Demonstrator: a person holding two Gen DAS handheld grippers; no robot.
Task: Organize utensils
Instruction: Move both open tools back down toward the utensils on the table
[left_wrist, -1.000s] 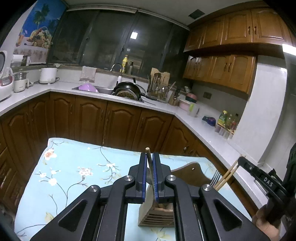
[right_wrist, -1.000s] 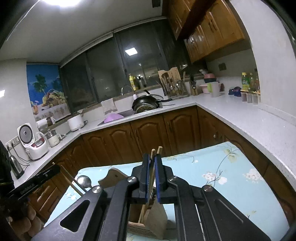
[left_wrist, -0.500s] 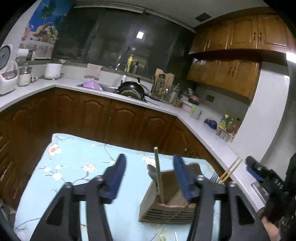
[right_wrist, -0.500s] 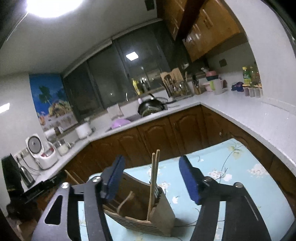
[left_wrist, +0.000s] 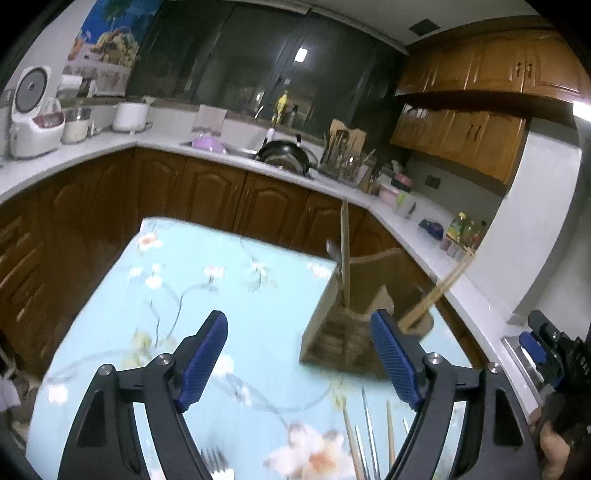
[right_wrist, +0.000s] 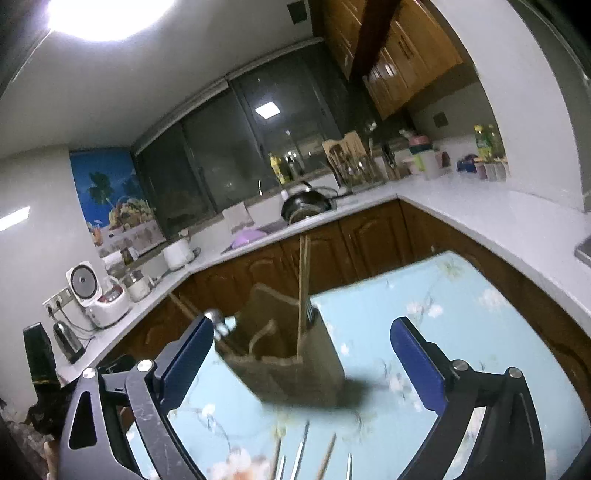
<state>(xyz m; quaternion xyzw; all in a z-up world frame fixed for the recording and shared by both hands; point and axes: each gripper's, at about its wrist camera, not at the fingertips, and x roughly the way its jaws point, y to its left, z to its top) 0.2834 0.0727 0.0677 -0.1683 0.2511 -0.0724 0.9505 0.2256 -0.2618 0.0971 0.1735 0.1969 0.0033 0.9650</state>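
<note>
utensil holder (left_wrist: 343, 332) ahead of both grippers' fingers (left_wrist: 201, 363), just opened wide, nothing between.

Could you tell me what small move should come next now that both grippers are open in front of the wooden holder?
Probably lower one gripper, say the right gripper, onto the loose utensils lying on the floral tablecloth just in front of it. Both it and the left gripper have just opened with nothing between the fingers, chopsticks already stand in the wooden holder, and those pieces remain unsorted.
</note>
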